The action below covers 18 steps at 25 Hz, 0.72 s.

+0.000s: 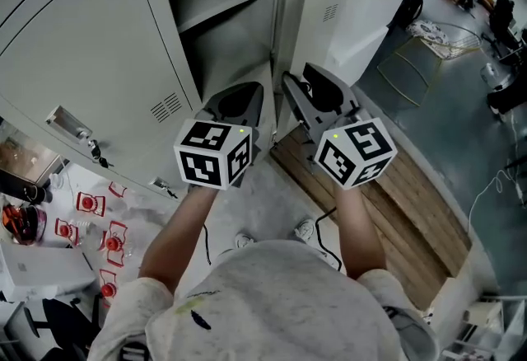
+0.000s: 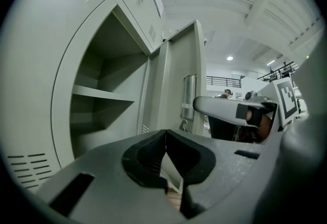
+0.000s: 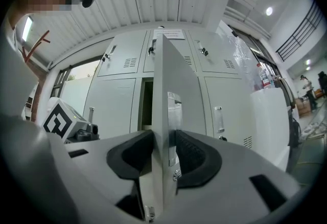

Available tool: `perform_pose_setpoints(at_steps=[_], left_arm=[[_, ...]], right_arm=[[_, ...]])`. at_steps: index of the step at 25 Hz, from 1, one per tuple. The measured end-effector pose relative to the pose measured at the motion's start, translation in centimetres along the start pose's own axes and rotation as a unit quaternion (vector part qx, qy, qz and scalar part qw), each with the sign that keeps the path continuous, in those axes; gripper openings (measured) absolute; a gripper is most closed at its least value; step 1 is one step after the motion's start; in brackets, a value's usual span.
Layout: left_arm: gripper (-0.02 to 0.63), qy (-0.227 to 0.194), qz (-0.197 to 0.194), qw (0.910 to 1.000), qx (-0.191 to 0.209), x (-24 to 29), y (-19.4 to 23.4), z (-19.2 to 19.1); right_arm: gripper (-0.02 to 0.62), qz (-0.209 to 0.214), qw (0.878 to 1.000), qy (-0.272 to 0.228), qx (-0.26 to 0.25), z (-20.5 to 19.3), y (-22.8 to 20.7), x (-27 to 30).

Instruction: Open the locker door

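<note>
The right tool is pinching the free edge of the locker door, which is standing swung well out from the open compartment. The left tool is hanging empty, pressed together. Swinging wider is calling for following the hinge arc, not tugging straight

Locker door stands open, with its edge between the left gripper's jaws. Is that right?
Not quite: it is the wrong gripper. The locker door stands open with its edge between the jaws of the right gripper, as the right gripper view shows. The left gripper has its jaws together on nothing, in front of the open compartment.
</note>
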<state>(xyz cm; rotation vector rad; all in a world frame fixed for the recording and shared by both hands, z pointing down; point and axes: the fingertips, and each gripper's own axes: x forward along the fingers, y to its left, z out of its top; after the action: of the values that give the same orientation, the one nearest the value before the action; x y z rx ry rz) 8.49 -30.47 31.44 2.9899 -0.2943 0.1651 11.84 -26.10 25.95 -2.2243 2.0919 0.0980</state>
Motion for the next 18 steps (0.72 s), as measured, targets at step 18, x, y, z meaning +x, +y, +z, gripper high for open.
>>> perform_pose_setpoints(at_steps=[18], left_arm=[[0.008, 0.011, -0.061, 0.998, 0.011, 6.9, -6.5, 0.1]], right_arm=[[0.098, -0.051, 0.999, -0.01, -0.001, 0.6, -7.2, -4.5]])
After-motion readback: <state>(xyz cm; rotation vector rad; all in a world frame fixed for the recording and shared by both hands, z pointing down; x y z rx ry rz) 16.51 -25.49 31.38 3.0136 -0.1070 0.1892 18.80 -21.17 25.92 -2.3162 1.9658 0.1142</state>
